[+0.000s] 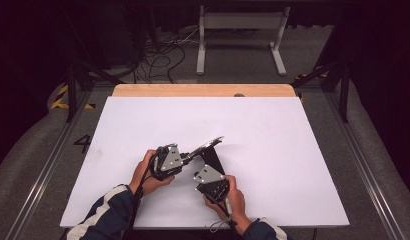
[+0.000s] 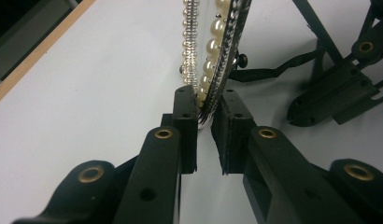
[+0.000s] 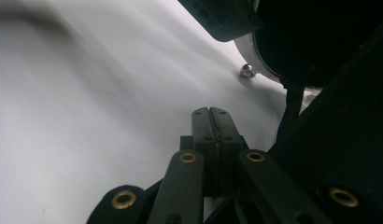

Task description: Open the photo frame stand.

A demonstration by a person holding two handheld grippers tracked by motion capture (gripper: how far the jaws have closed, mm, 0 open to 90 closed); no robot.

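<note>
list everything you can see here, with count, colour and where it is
pearl-rimmed frame: one, silver edge with cream pearls and a dark back, held up off the table near its middle, clamped at the rim
black back stand: one, black, under the frame by the right gripper
table: one, white top with a wooden strip at the far edge
metal stand: one, pale grey, on the floor beyond the table
cables: a tangle, black, on the floor at the far left
left gripper: black jaws shut on the frame's rim
right gripper: black jaws shut with nothing between them
hands: two, sleeves dark blue and white, near edge
</note>
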